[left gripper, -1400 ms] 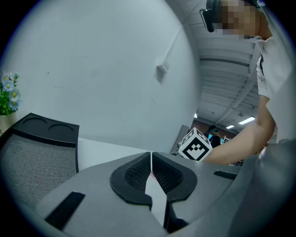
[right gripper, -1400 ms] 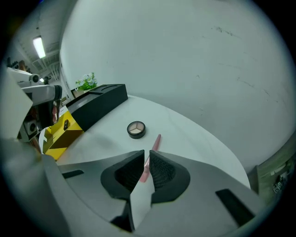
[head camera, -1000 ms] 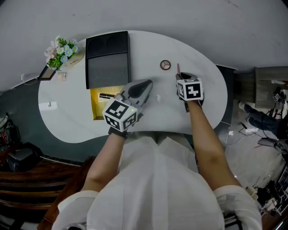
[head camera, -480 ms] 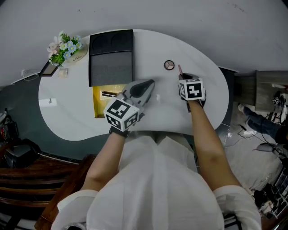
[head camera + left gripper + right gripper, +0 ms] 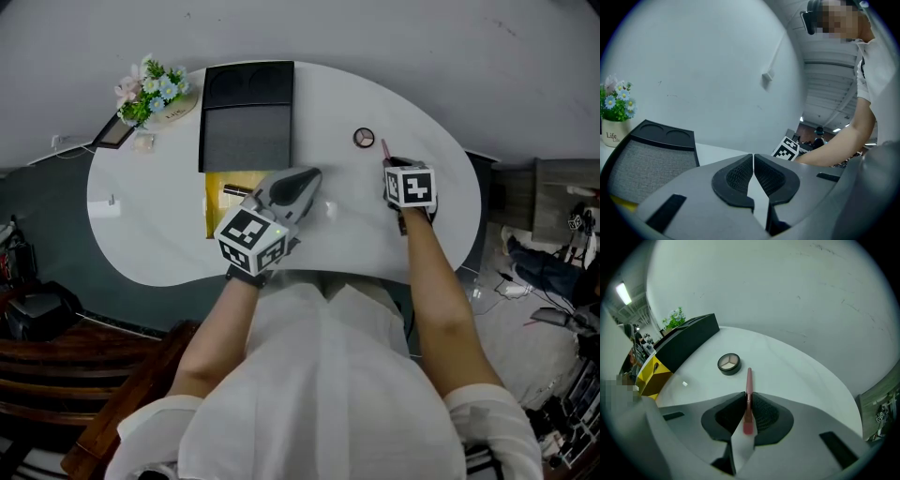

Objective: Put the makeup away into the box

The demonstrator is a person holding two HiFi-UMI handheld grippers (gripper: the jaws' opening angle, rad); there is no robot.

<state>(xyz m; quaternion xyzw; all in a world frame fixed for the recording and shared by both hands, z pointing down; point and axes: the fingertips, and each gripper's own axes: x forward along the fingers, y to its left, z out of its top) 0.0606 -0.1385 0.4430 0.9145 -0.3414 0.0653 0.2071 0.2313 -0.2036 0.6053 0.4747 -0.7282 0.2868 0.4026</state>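
A thin pink makeup stick is pinched between the pads of my right gripper, which is shut on it; its far end points at a round compact. In the head view the stick pokes out ahead of the right gripper, just right of the compact. The box has a yellow inside with a dark item in it, and its black lid stands open. My left gripper hovers beside the box's right side, shut and holding nothing.
A small pot of flowers and a dark frame sit at the table's far left. A tiny white scrap lies between the grippers. The white table's curved edge runs close to the right gripper.
The head view has swung a little, sliding the table rightward in the picture. My left gripper has drifted slightly toward the box. The right gripper keeps the pink stick in place.
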